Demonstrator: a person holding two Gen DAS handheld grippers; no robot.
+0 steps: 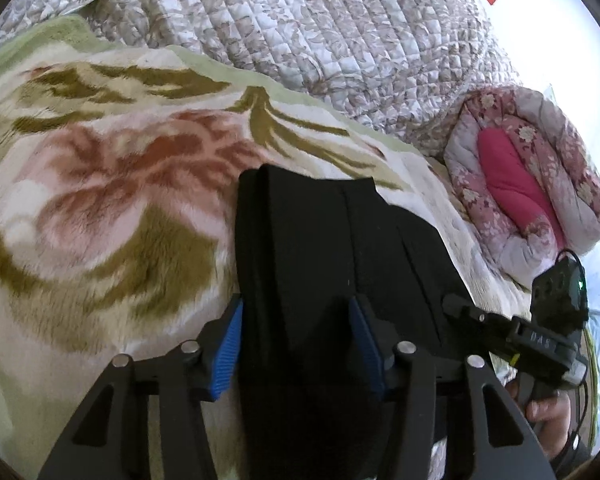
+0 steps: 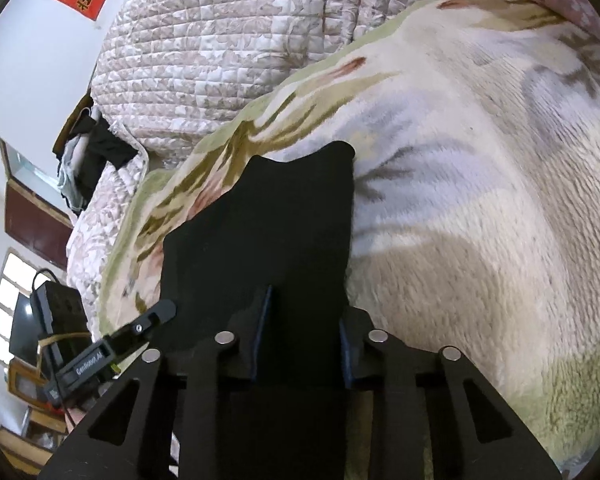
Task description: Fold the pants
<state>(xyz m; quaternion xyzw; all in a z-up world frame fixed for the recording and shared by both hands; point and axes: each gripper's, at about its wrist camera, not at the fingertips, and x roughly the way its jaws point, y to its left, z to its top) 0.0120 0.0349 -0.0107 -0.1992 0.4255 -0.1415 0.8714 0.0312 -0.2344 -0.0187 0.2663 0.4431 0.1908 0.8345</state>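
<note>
The black pants (image 1: pixel 312 232) lie folded into a narrow stack on a fluffy floral blanket (image 1: pixel 100 200). My left gripper (image 1: pixel 296 308) has its blue pads on either side of the near end, and black cloth fills the whole gap between them. In the right wrist view the pants (image 2: pixel 284 216) run away from my right gripper (image 2: pixel 306 308), whose jaws stand narrower and close on the cloth. Each view shows the other gripper beside the pants: the right one (image 1: pixel 460 312) at the cloth's right edge, the left one (image 2: pixel 160 312) at its left edge.
A quilted beige bedspread (image 1: pixel 300 20) is heaped behind the blanket. A rolled pink floral quilt (image 1: pixel 520 184) lies to the right. A person's hand (image 1: pixel 548 408) grips the right handle. Dark clothes (image 2: pixel 88 160) are piled at the bed's far left, with wooden furniture (image 2: pixel 32 216) beyond.
</note>
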